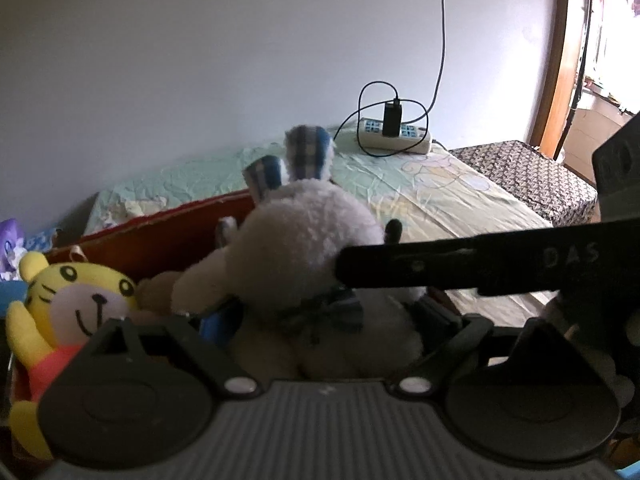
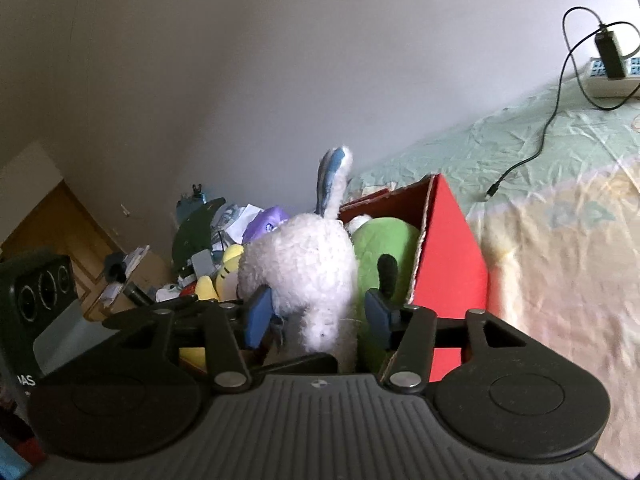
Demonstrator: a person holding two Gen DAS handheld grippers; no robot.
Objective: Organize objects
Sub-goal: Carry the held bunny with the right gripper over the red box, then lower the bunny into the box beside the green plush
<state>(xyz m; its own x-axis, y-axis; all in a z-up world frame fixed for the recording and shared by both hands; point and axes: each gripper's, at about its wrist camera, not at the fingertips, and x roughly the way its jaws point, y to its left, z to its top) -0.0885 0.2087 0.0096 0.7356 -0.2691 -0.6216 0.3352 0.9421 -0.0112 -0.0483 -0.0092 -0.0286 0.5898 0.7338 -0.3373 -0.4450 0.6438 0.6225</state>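
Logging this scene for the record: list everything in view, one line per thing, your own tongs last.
white plush rabbit: 1, white with blue checked ears, between both tongs at the red box
red box: 1, red, on the bed
yellow tiger plush: 1, yellow with red shirt, in the box, left
green plush: 1, green, in the box behind the rabbit
power strip: 1, white, on the bed by the wall, black charger plugged in
bed sheet: 1, pale green, printed
clutter pile: mixed colours, left of the box, items unclear
left tongs: around the rabbit
right tongs: pads astride the rabbit
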